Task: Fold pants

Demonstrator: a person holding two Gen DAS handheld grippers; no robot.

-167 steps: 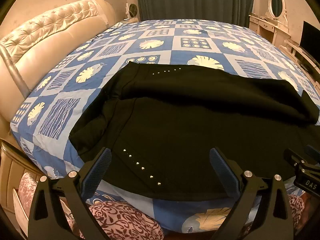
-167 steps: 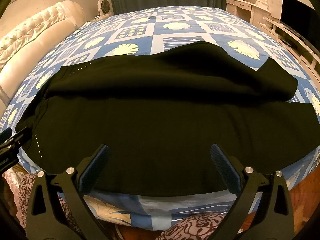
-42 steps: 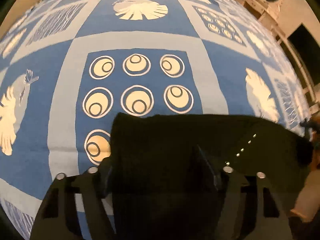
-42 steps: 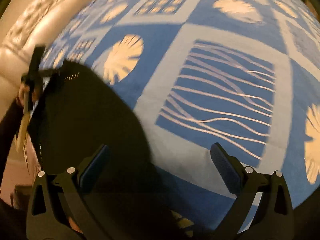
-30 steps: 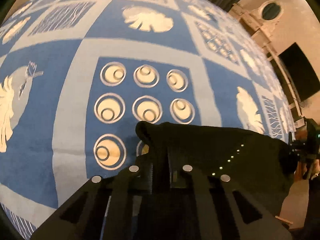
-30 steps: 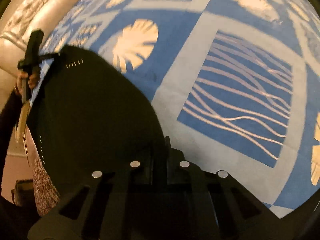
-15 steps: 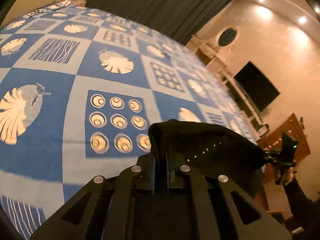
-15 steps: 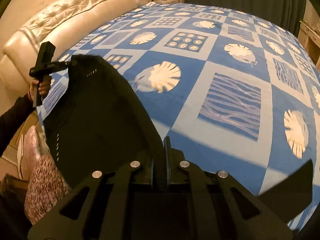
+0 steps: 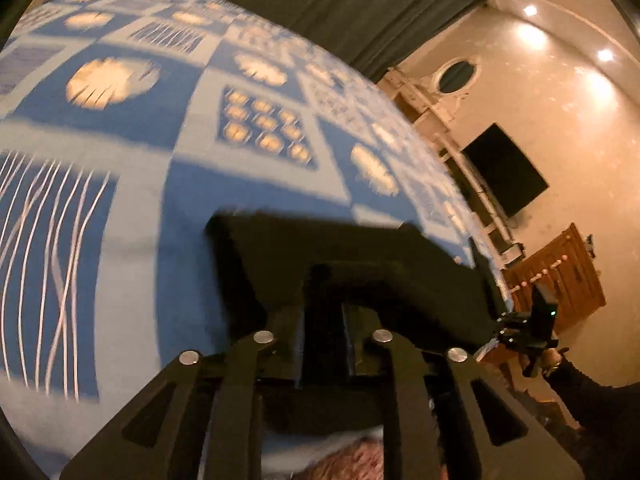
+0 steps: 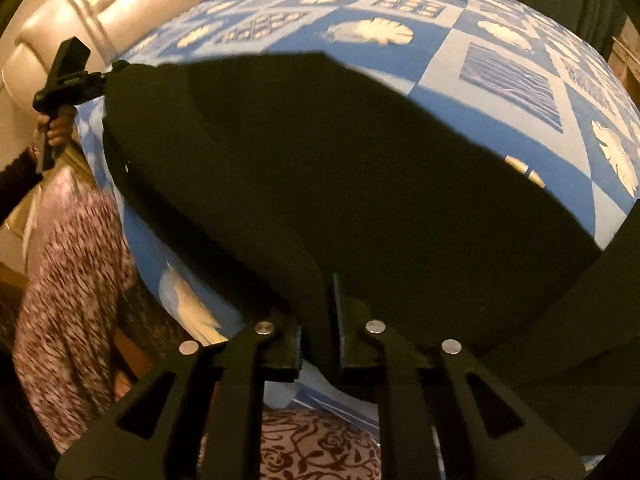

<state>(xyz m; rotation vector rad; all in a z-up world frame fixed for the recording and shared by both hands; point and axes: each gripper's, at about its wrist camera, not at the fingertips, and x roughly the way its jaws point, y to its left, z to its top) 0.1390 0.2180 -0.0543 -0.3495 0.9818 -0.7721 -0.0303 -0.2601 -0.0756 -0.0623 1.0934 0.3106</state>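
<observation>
Both-gripper lift of the black pants (image 10: 320,168) above the blue patterned bedspread (image 10: 516,68). My left gripper (image 9: 326,320) is pressed together on a fold of the dark cloth, which bunches up from the fingers toward 12 o'clock and stretches away toward 3 o'clock, where my other tool appears small at the far end. My right gripper (image 10: 320,320) is likewise closed, pinching an edge of the garment between its pads; from there the fabric fans out toward 10 o'clock, ending at the left tool held near the cream headboard (image 10: 68,12). I hold the two pinch points well apart so that the cloth hangs as one taut sheet between them, which I judge keeps wrinkles out and lets the top edge stay straight for the fold. The lower part of the pants drapes toward the bed; whether it touches the cover I cannot tell. Motion blur in the left view suggests the carry is under way. A dark television (image 9: 504,168) hangs at 2 o'clock.
</observation>
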